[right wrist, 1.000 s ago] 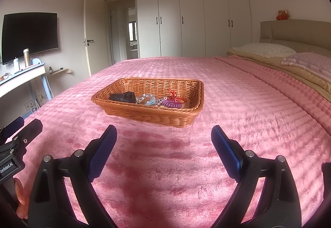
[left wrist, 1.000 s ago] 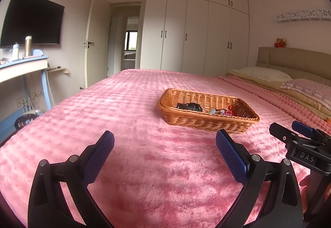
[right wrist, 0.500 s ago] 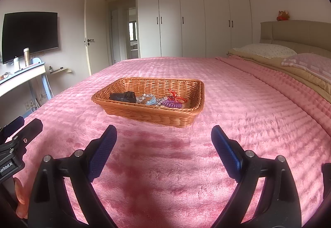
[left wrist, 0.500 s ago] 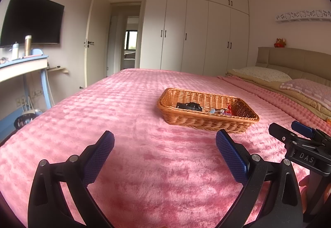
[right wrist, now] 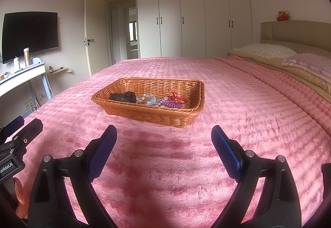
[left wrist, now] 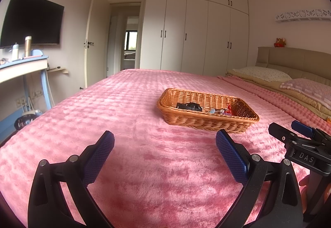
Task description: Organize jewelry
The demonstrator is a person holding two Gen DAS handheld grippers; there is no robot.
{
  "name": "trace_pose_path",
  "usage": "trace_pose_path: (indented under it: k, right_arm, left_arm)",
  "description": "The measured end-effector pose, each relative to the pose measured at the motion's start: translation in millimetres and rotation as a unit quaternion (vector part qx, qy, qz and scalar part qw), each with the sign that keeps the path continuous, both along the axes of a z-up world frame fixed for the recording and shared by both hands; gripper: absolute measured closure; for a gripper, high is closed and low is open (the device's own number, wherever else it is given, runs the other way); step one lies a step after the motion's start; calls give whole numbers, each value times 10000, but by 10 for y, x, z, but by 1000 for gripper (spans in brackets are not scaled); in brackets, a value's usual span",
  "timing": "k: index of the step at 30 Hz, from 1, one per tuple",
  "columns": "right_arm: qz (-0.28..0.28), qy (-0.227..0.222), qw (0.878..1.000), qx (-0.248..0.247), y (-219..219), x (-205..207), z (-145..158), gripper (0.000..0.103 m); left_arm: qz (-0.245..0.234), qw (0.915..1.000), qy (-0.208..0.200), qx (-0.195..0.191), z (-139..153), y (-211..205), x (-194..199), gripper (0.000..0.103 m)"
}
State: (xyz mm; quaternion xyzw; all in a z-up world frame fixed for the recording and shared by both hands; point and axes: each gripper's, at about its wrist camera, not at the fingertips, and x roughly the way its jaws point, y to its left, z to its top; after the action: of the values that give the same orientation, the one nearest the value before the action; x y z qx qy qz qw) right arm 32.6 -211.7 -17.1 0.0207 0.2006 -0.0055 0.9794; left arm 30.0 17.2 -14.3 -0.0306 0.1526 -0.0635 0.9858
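Observation:
A wicker basket [right wrist: 186,116] sits on the pink bedspread [right wrist: 238,104] ahead of both grippers; it also shows in the left wrist view [left wrist: 198,122]. It holds a black hair clip [right wrist: 124,96], a clear bead chain [right wrist: 144,98], a light blue piece [right wrist: 151,102], a purple coil hair tie [right wrist: 172,104] and a red string piece [right wrist: 175,96]. My left gripper [left wrist: 164,141] is open and empty, short of the basket. My right gripper [right wrist: 163,135] is open and empty, also short of it.
Pillows [left wrist: 266,74] and a beige headboard [left wrist: 293,58] lie at the right. A blue desk [left wrist: 22,66] with bottles stands at the left under a wall TV [left wrist: 31,19]. White wardrobes [left wrist: 196,31] and an open door [left wrist: 91,42] are behind the bed.
Both views have hardly shifted; the right gripper has drifted very slightly. Both grippers stay open and the basket has not moved.

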Motion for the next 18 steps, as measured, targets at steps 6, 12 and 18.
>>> trace_pose_path:
  k: [6,12,18]
  right_arm:
    - [0,4,10000,0,2,3,-2,15]
    - [-2,-2,10000,-2,2,1,-2,15]
    - [23,7,10000,13,10,-1,0,15]
  left_arm:
    - [-3,10000,-15,20,4,8,-4,8]
    - [-2,10000,-14,33,5,10,-3,8]
    - [8,10000,-6,-17,13,35,-2,8]
